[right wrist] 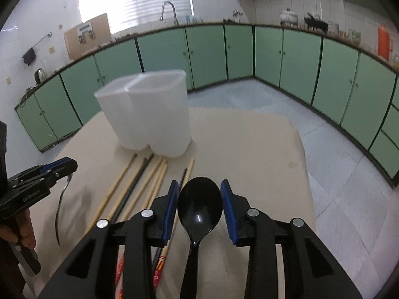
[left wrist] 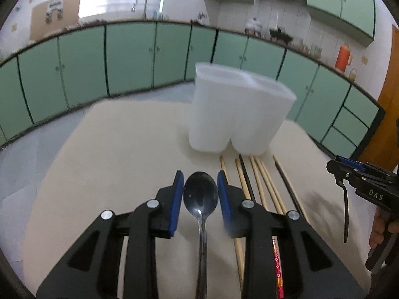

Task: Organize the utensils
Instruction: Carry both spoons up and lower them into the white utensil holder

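Two spoons, one per gripper. Your left gripper has a metal spoon between its blue pads; the bowl fills the gap and sits right against the pads, handle trailing back under the tool. From your right wrist view that spoon hangs off the table from the left gripper, so it is clamped and lifted.

Your right gripper frames a black plastic spoon the same way, bowl between the pads, handle running back beneath. The left wrist view shows the right gripper with this spoon dangling from its tip, so it is pinched as well.

Ahead of both sets of fingers stands a white two-compartment holder, upright on the beige table; both compartments look empty from the right wrist view.

Between your fingers and the holder lie loose chopsticks, pale wood and dark ones, roughly side by side on the table, tips pointing toward the holder's base.
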A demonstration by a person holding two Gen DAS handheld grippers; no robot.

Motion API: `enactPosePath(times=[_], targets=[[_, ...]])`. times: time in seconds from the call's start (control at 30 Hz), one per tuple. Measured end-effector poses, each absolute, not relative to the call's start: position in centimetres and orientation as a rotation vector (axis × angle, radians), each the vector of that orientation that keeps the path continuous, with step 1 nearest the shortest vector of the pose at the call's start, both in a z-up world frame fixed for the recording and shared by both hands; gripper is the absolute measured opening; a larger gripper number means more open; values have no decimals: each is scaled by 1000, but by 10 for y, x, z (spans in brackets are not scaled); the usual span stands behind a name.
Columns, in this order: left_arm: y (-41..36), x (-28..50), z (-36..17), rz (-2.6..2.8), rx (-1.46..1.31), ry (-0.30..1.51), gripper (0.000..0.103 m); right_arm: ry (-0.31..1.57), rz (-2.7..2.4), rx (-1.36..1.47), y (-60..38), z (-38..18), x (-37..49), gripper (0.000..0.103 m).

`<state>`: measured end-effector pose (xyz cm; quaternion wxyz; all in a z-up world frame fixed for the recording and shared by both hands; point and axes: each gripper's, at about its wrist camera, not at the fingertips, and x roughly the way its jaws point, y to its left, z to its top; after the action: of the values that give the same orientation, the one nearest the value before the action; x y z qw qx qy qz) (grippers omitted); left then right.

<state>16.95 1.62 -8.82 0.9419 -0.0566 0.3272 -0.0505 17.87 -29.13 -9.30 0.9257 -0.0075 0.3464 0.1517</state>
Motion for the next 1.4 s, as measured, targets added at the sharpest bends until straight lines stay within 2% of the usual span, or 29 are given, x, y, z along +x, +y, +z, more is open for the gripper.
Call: enactPosePath(times=[0.23, 0.5, 0.73, 1.07, 1.4], targets=[[25, 144, -64, -68, -120, 522, 26, 610, 330, -9, -286, -64, 174, 34], [23, 142, -63, -70, -138, 514, 26, 602, 337, 3, -283, -65, 169, 34], [26, 132, -42, -72, -141, 428, 26, 528, 357, 38, -289, -45, 172, 34], [24, 139, 18, -117, -176, 266, 26, 381, 406, 81, -278, -7, 200, 34], [-2, 195, 84, -176, -152, 118, 26, 222, 420, 115, -257, 31, 270, 34]])
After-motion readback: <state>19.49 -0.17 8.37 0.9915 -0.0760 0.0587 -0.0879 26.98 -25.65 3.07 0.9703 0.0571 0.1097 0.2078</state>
